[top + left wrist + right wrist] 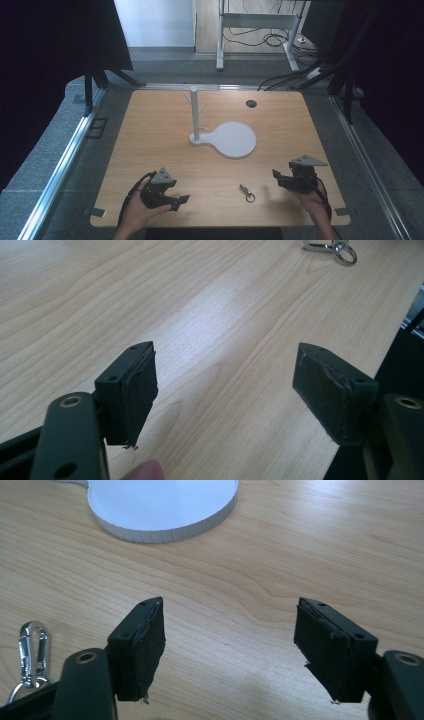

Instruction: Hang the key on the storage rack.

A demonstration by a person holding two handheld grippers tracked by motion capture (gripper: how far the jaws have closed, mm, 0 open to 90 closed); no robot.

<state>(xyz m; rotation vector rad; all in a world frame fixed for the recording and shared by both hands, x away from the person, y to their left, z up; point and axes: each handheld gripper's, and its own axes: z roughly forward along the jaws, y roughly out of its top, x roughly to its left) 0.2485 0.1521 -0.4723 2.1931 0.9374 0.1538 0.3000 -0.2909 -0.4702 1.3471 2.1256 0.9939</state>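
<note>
The left gripper (181, 201) lay low over the near part of the wooden table (150, 150), held in the person's left hand (136, 212), its jaws spread wide with nothing between them; in the left gripper view only bare wood showed between the two black pads (135, 390). The right gripper (276, 178) hovered near the table's near right corner in the right hand (311, 198), and its jaws also stood wide apart and empty. The small metal clip with its key ring (247, 192) lay flat on the table between the two grippers, nearer the right one and just off its jaw tips, touching neither. In the right gripper view the clip (31, 652) sat beside and outside the left-hand jaw; in the left gripper view it (331, 247) lay well ahead of the jaws. Farther beyond both grippers stood the white stand (235, 142), with its branched post (194, 112) upright at the end of the flat round base
</note>
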